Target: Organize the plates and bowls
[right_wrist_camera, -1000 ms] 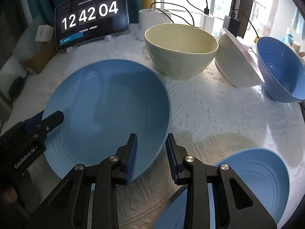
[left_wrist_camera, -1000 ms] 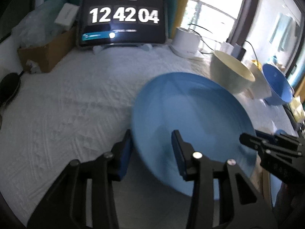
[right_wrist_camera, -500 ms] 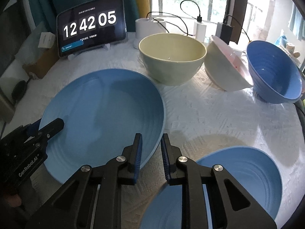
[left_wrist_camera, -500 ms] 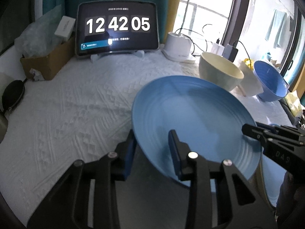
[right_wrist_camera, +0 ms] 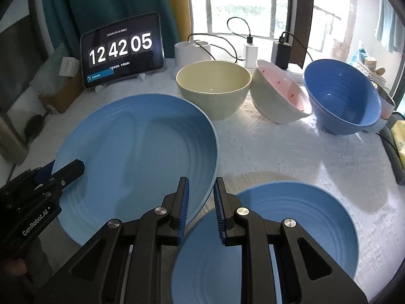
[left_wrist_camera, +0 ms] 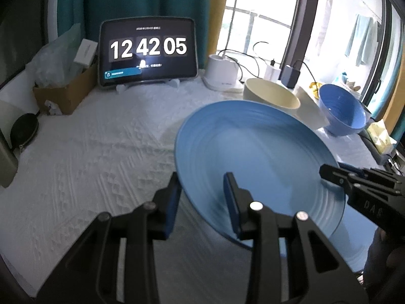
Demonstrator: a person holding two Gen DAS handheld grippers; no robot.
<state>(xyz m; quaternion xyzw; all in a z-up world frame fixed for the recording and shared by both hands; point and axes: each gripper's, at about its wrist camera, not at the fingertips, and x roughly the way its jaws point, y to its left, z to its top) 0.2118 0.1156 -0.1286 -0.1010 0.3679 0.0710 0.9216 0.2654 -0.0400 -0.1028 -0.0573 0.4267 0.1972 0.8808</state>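
Large blue plate (right_wrist_camera: 136,152) — lifted above the white-clothed worktop (left_wrist_camera: 101,152), tilted. My left tongs (left_wrist_camera: 202,197) grasp its near-left rim, one finger either side. My right tongs (right_wrist_camera: 200,200) pinch the opposite rim. Second blue plate (right_wrist_camera: 291,228) — lying on the cloth beneath my right tongs. Behind: cream bowl (right_wrist_camera: 214,86), tipped white bowl (right_wrist_camera: 276,101), blue bowl (right_wrist_camera: 341,98), in a row.

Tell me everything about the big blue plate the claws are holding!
The big blue plate is round and wide, smooth with faint ring ridges inside, and looks like matte plastic or ceramic. It is empty, tilted and lifted off the white cloth. The left claw straddles its rim on one side, and the right claw straddles the opposite rim. A second blue plate lies beside it, partly under its edge.
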